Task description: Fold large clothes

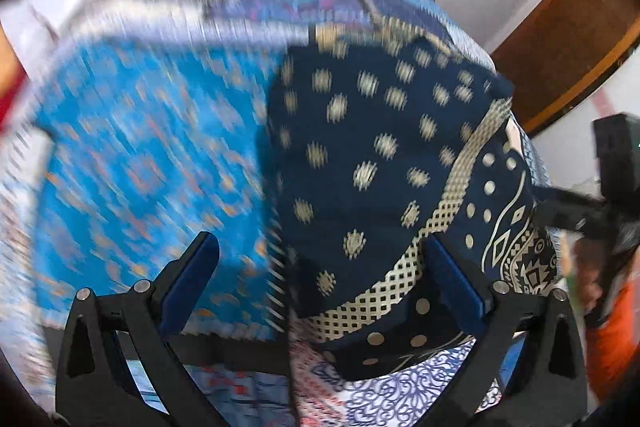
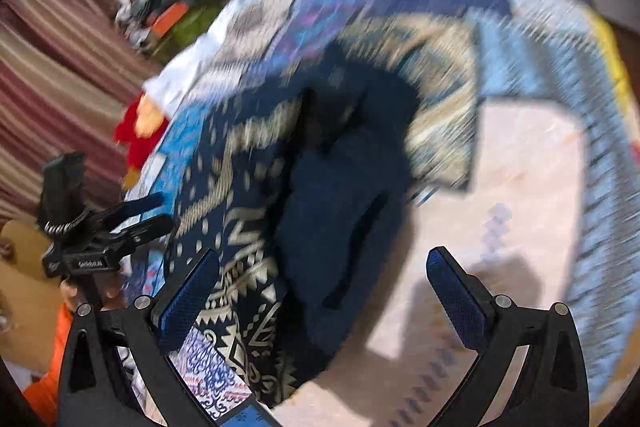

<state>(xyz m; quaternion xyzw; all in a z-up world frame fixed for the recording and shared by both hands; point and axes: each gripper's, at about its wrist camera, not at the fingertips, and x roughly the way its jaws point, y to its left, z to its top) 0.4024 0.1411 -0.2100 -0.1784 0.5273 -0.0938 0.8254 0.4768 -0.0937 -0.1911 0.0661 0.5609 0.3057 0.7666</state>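
Observation:
A navy garment (image 1: 372, 155) with cream dots and a cream lattice border lies in a folded heap on a blue patchwork bedspread (image 1: 132, 163). My left gripper (image 1: 320, 259) is open just above the garment's near edge, its fingers on either side of the border. In the right wrist view the same garment (image 2: 320, 227) shows its plain navy inside and patterned hem. My right gripper (image 2: 322, 277) is open over it, holding nothing. The left gripper (image 2: 152, 213) also shows at the left of that view. Both views are motion-blurred.
A pale pink patch of bedspread (image 2: 520, 195) lies right of the garment. A red and yellow soft toy (image 2: 138, 131) and a pile of clothes (image 2: 168, 15) sit at the far side. A striped curtain (image 2: 52, 75) hangs left. A brown wooden panel (image 1: 560, 43) stands right.

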